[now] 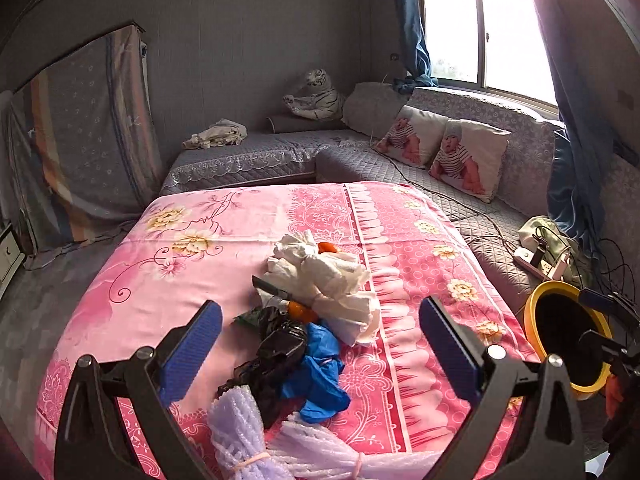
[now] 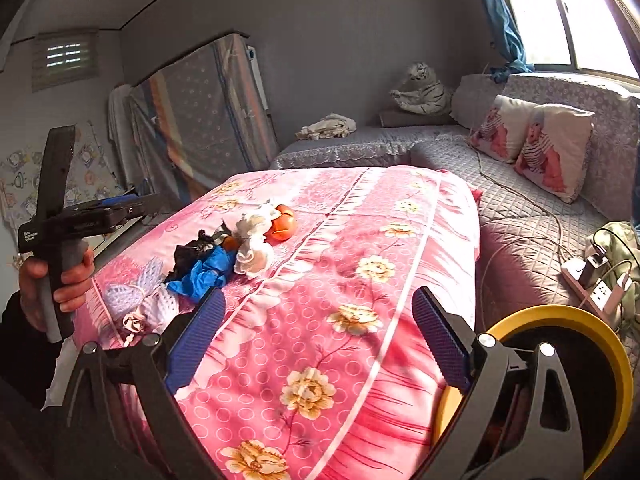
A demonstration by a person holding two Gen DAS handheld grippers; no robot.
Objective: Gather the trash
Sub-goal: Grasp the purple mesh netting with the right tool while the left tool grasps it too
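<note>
A pile of trash lies on the pink flowered table cover [image 1: 420, 240]: crumpled white tissues [image 1: 324, 276], orange peel [image 1: 302, 312], a black plastic bag [image 1: 276, 352], a blue glove [image 1: 320, 376] and white foam netting [image 1: 256, 440]. My left gripper [image 1: 320, 344] is open and empty, its blue pads either side of the pile, just above it. My right gripper [image 2: 320, 336] is open and empty over bare cover, right of the pile [image 2: 224, 256]. A yellow-rimmed bin [image 1: 568, 344] with a black liner stands at the table's right edge; it also shows in the right wrist view [image 2: 580, 320].
A grey quilted corner sofa [image 1: 400, 164] runs behind and to the right, with two baby-print pillows [image 1: 440, 156], a toy tiger [image 1: 316, 96] and a power strip with cables [image 1: 540, 260]. A covered mattress [image 1: 80, 132] leans on the left wall.
</note>
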